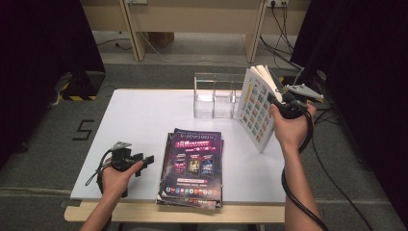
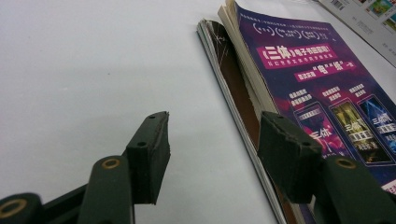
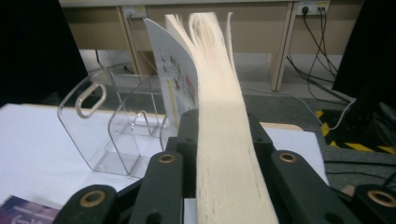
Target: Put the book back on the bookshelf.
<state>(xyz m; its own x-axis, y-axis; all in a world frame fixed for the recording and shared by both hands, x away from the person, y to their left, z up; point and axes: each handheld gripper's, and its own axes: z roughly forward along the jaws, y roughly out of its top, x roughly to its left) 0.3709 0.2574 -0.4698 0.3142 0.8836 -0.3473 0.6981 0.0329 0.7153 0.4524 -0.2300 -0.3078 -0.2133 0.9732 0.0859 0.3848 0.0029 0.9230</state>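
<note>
A thick white-covered book (image 1: 256, 108) stands tilted at the table's right side, its lower corner near the tabletop. My right gripper (image 1: 280, 98) is shut on its page edge. In the right gripper view the cream pages (image 3: 219, 140) fill the gap between both black jaws of that gripper (image 3: 222, 126), and the top pages fan apart. A stack of purple-covered magazines (image 1: 192, 163) lies flat at the front middle. My left gripper (image 1: 146, 161) rests just left of the stack, open, with bare table between its pads (image 2: 212, 135). The stack's spine edge (image 2: 233, 88) runs beside the right jaw.
A clear acrylic divider rack (image 1: 216, 96) stands at the back of the white table (image 1: 139, 120), just left of the held book; its curved walls (image 3: 116, 135) lie close ahead of the right gripper. Cables trail off the right side. Desk legs stand on the floor beyond.
</note>
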